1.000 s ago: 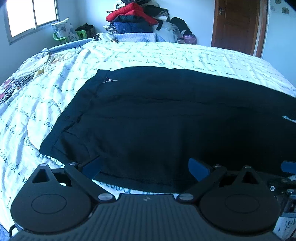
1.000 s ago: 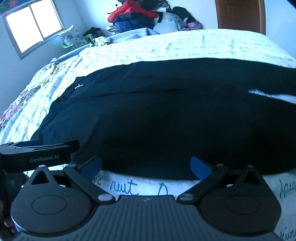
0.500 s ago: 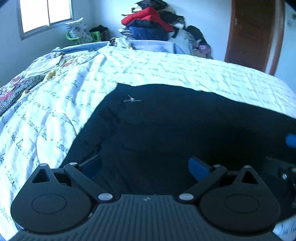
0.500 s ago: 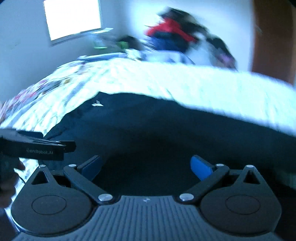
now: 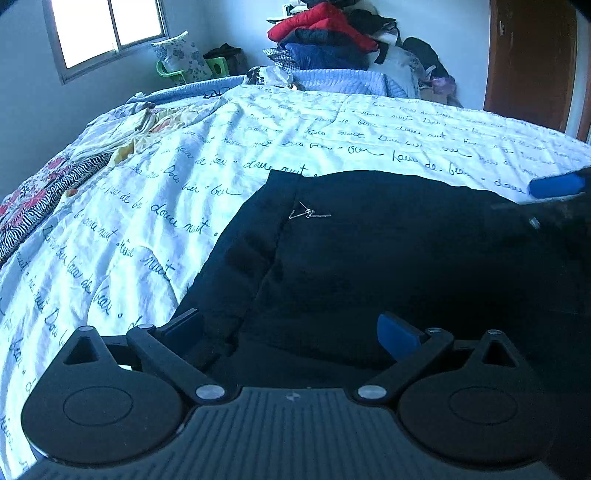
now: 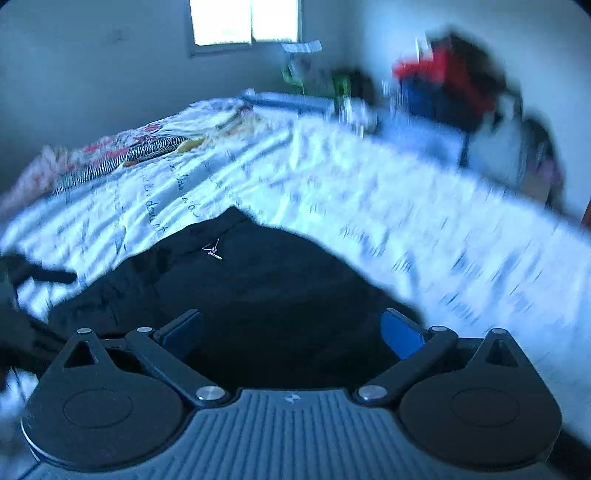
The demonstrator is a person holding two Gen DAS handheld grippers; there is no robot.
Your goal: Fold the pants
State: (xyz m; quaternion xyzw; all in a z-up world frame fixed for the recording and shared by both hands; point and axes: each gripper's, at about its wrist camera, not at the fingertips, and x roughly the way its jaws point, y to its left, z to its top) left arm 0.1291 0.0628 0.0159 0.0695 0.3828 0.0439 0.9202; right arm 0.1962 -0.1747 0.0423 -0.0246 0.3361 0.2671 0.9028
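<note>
left wrist view looks low across a bed, where black pants (image 5: pixel 388 266) lie spread flat on a white bedspread (image 5: pixel 229 155) covered in dark cursive writing. the left gripper (image 5: pixel 291 330) hovers right at the near edge of the dark cloth, its two blue-padded fingers (image 5: pixel 397 334) spread wide apart with only fabric showing between them, nothing pinched. a small pale logo (image 5: pixel 308 213) is stitched near the far left corner of the pants, beside a seam that runs down toward the camera. at the right edge a blue pad of the right gripper (image 5: pixel 556 186) pokes in above the cloth. beyond the bed stand a window (image 5: pixel 107 33), a heap of clothes (image 5: pixel 332 37) with a red piece on top, a green chair (image 5: pixel 171 72) holding a patterned pillow, and a brown door (image 5: pixel 532 59).

right wrist view is smeared with motion blur, worst on the right side. the right gripper (image 6: pixel 291 332) is also released, fingers (image 6: pixel 400 334) wide over the pants (image 6: pixel 258 295), gripping nothing. from here the cloth comes to a corner pointing away, with the same logo (image 6: pixel 212 251) close to it. the left gripper (image 6: pixel 40 273) shows as a dark blurred shape at the left edge. a zebra-striped and floral bundle of fabric (image 6: pixel 122 155) sits at the far left of the bedspread (image 6: pixel 369 206).
</note>
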